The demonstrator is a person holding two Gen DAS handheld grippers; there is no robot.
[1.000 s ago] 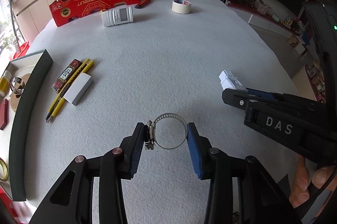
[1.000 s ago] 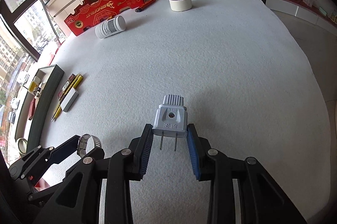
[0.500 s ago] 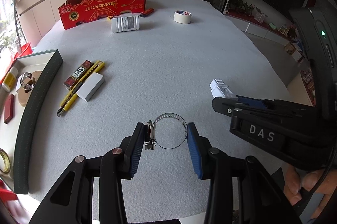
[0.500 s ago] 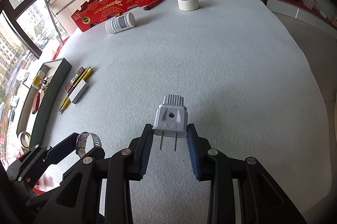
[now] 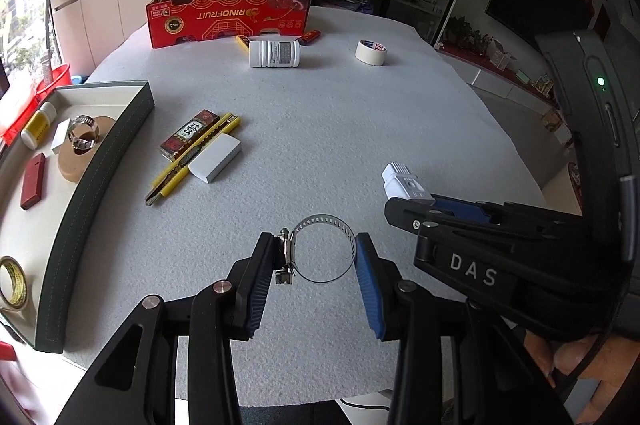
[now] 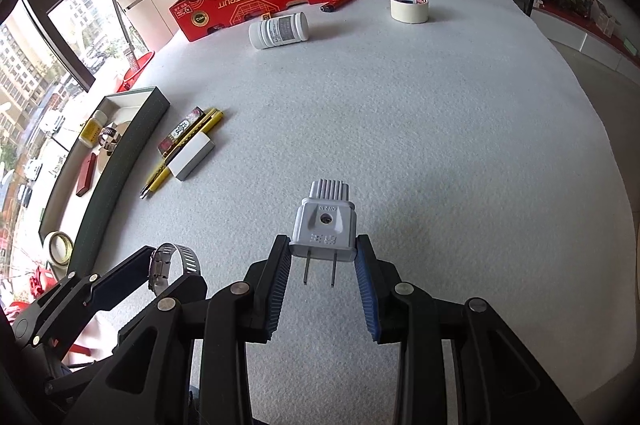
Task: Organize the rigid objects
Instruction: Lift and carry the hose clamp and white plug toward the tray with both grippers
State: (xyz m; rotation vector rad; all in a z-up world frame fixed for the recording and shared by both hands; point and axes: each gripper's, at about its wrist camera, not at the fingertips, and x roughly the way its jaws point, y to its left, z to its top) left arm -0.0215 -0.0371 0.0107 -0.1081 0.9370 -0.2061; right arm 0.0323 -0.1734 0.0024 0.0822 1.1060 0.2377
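Above the worktop [image 5: 360, 145]: left tongs [image 5: 316, 259] clamped on a hose clamp [image 5: 324, 251]; right tongs [image 6: 323, 257] clamped on a plug [image 6: 325, 225], prongs toward camera. Tray [image 5: 100, 165] at left.

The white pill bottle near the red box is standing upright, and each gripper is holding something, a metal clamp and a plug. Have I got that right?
Nearly. The white pill bottle is lying on its side, as the right wrist view shows. The rest holds: the left gripper holds the metal clamp and the right gripper holds the plug.
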